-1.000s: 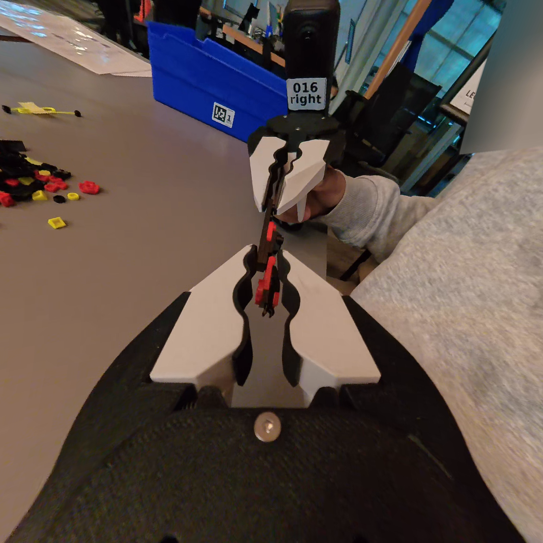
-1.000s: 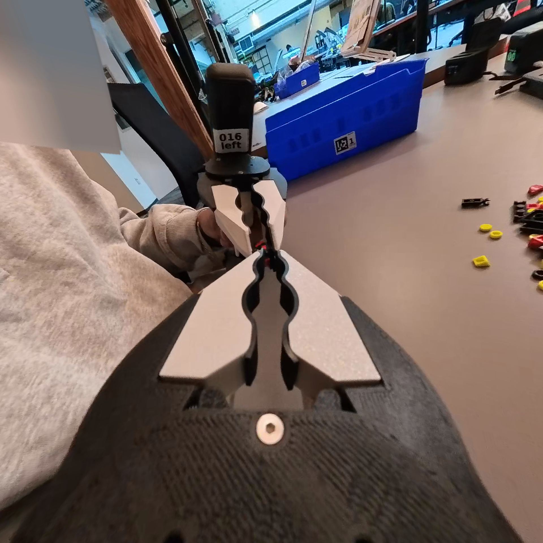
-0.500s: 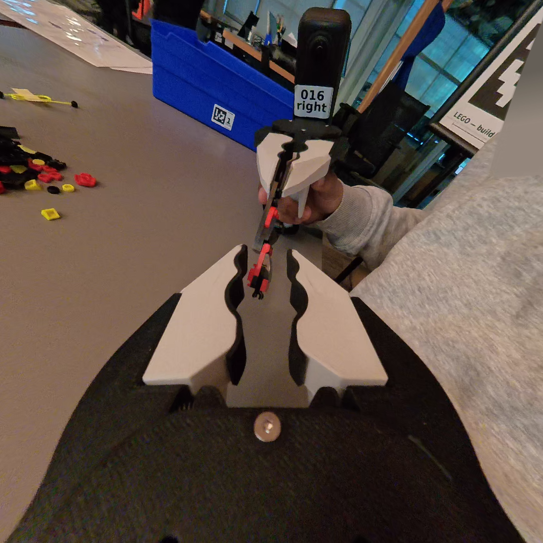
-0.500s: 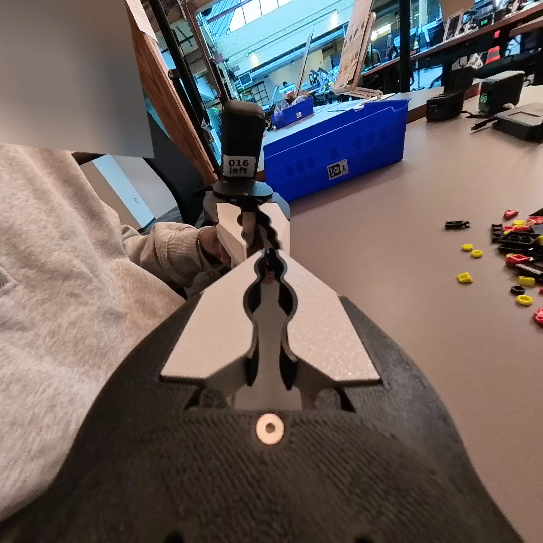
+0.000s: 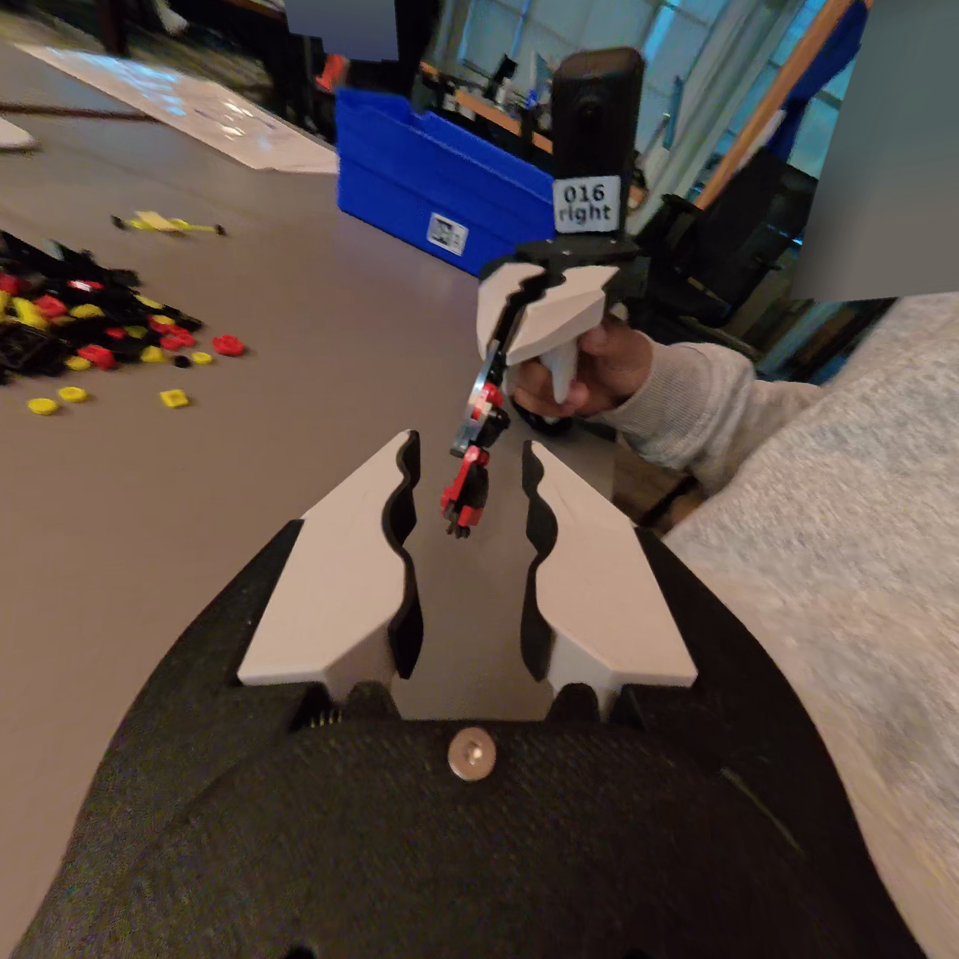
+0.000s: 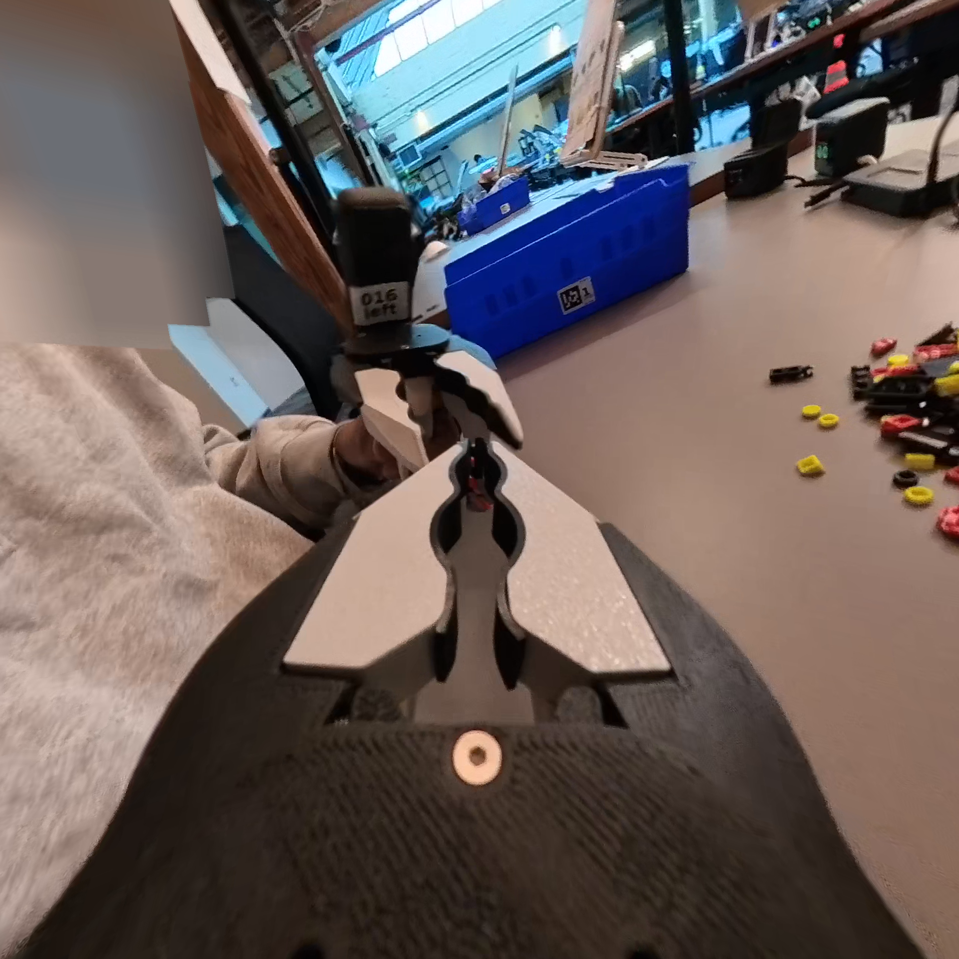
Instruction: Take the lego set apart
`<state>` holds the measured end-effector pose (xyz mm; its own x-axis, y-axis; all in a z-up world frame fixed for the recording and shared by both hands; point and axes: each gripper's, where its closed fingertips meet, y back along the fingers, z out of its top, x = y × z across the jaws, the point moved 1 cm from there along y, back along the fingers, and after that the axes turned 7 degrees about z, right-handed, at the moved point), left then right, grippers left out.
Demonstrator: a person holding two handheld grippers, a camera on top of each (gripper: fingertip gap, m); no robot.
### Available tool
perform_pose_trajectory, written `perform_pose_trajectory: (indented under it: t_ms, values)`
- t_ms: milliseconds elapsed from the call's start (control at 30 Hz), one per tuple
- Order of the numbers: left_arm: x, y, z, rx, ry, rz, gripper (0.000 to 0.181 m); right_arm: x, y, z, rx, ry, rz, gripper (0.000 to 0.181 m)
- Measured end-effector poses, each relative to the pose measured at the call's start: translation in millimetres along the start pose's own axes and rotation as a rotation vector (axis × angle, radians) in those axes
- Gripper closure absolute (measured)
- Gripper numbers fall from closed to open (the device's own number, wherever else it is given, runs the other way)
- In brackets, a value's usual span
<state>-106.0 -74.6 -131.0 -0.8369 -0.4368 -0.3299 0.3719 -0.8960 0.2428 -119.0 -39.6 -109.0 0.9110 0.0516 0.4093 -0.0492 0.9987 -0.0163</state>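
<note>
Above the grey tabletop (image 5: 311, 311), the right gripper (image 5: 490, 358) pinches a red-and-black lego piece (image 5: 469, 467) between its fingers. The left gripper (image 5: 469, 451) has its fingers spread around the piece's near end, not touching it.

A workshop: long workbenches (image 6: 778, 67), blue parts bin (image 6: 571, 275), cluttered gear.

Blue bin (image 5: 425, 171) stands on grey table (image 5: 311, 322).

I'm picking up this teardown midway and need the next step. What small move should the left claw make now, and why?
Probably close the left claw on the red-and-black lego piece. Its jaws stand open around the piece's free end, while the right claw pinches the other end above the table.
</note>
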Motion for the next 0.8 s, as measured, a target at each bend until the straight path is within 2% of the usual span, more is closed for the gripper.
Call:
perform_pose_trajectory:
  t_ms: [67,133,300,467,533,667,733,800]
  values:
    - [10,1,7,-0.053,-0.039,0.109,0.134,-9,-2,1,-0.031,-0.095,-0.038,0.180]
    - [15,3,11,-0.086,-0.099,0.203,0.134,-19,-3,4,-0.080,-0.197,-0.089,0.180]
    - [18,-3,4,-0.019,-0.259,0.346,0.134,-29,-6,9,-0.216,-0.396,-0.132,0.180]
    - [25,-4,-1,0.029,-0.407,0.475,0.152,-29,-16,1,-0.220,-0.485,-0.121,0.180]
    - [25,-4,-3,0.039,-0.448,0.485,0.164,-28,-18,-1,-0.215,-0.488,-0.123,0.180]
    - [21,-6,-3,0.033,-0.430,0.451,0.165,-24,-18,2,-0.218,-0.461,-0.096,0.179]
    - [15,-6,2,-0.004,-0.317,0.373,0.165,-19,-16,9,-0.245,-0.424,-0.055,0.171]
    - [8,-3,10,-0.070,-0.118,0.250,0.166,-17,-12,17,-0.290,-0.397,-0.035,0.165]
